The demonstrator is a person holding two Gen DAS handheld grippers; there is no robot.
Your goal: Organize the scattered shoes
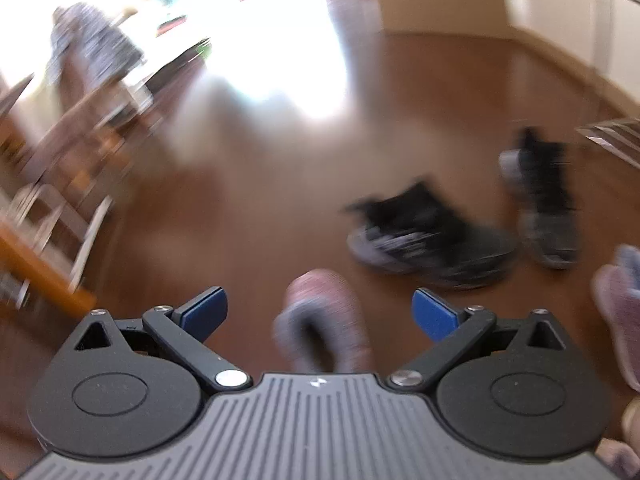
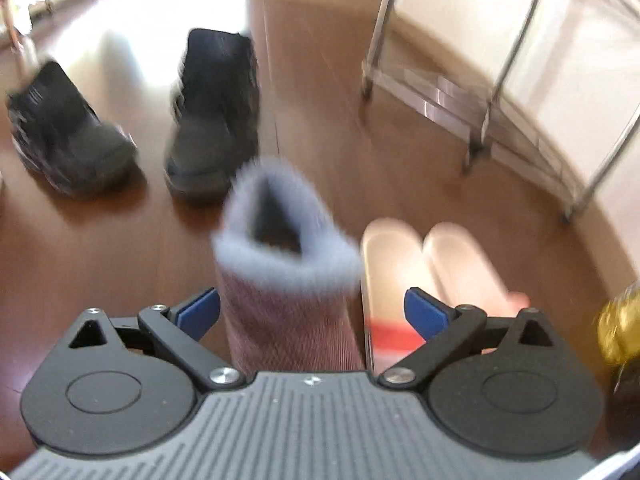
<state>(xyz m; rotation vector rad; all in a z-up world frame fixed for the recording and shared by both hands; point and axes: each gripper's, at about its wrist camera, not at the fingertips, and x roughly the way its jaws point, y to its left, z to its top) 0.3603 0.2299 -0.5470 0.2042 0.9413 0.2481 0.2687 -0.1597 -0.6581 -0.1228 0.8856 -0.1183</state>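
I am partway through tidying the shoes on the brown wooden floor [image 2: 320, 120]. From my right camera, the pair of white flat slippers with a red band [image 2: 424, 264] lies neatly side by side, close to the silver metal shoe rack [image 2: 472, 92] by the wall, so I think that pair is done. Just beside them, on their left, sits one pink ribbed slipper boot with a fluffy grey cuff [image 2: 280, 264]. My right tool [image 2: 312, 312] is wide open with its blue pads on either side of that boot and not pressing on it, so I am not holding it. The other pink ribbed slipper boot with a grey fluffy cuff [image 1: 324, 320] is apart from it, on the floor right in front of my left tool [image 1: 320, 312], which is also wide open and holding nothing. I think this one needs to go next to its twin. The two black chunky sneakers with grey soles [image 2: 132, 120] are not neat yet: in my left camera one black sneaker [image 1: 428, 236] looks tipped over and turned away from the other black sneaker [image 1: 544, 208], though the pictures are blurry. So one boot and the black pair are left, I think. Off to the left stand wooden chairs and a wooden tabletop edge [image 1: 44, 276], well apart from the shoes. Nothing blocks my way to the shoes. A shiny gold thing [image 2: 620, 324] shows at the right edge; I cannot tell what it is.
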